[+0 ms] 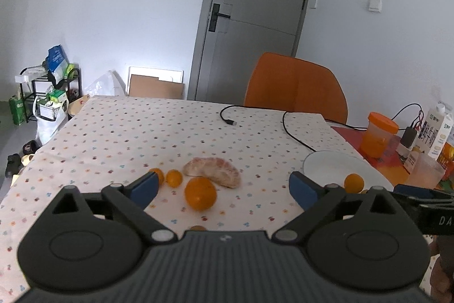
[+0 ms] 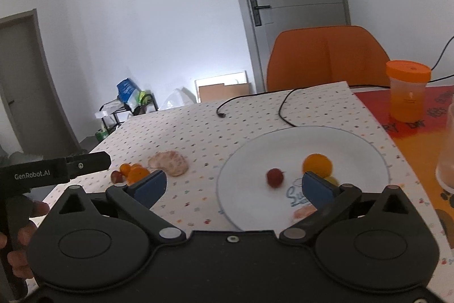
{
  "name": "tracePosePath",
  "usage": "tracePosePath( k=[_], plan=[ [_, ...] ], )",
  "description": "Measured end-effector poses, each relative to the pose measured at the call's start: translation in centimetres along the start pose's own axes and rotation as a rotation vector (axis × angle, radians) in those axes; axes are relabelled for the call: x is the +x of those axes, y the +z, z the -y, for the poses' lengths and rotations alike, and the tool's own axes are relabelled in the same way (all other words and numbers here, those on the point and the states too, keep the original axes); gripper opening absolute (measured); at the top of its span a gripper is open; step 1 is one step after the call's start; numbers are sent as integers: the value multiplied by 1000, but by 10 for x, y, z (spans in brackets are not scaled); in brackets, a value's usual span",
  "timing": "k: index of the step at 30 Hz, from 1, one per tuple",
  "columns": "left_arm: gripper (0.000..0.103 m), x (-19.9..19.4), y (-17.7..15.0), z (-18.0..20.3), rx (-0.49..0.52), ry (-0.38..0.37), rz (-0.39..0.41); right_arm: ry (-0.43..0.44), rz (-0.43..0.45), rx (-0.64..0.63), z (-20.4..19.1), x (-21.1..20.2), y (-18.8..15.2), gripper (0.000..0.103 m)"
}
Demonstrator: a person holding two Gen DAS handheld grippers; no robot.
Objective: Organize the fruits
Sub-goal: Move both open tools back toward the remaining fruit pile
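Both grippers hover with fingers spread apart, holding nothing: the left gripper over a large orange and peeled pomelo wedge mid-desk. The right gripper hangs above the white plate toward the desk's right edge, where a small orange and a red fruit already sit.

Open dotted counter stretching bare toward the far left, crossed only by a black cable near the far edge. Nearer, blocked by a tight cluster: big orange, pomelo wedge, small oranges. Rightward, crowded by white plate, orange-lidded jar, clear cup.
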State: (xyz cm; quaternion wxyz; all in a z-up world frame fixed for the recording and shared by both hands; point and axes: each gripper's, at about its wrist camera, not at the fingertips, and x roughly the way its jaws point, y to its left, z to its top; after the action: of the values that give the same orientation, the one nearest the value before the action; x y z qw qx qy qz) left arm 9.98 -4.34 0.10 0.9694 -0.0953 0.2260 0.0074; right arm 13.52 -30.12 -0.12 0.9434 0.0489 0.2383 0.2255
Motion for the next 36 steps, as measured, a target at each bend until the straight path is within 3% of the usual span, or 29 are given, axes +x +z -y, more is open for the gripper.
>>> tracePosePath(
  k=[8,22,31,33,36],
  plan=[
    [103,-8,0,-20,-24,25,-3,44,-18,-19,-20,6,1,103],
    [103,-13,1,-52,-56,69,-13,96,-47,-35,-44,17,1,103],
    [103,-14,0,-84,-104,104,6,120,-16,-59,-58,24,4,103],
    [102,-13,-1,-89,-107,113,13,128,-16,-68,-61,27,5,101],
    [100,-12,-2,-98,-137,121,27,151,-30,-78,-66,36,8,91]
  ],
)
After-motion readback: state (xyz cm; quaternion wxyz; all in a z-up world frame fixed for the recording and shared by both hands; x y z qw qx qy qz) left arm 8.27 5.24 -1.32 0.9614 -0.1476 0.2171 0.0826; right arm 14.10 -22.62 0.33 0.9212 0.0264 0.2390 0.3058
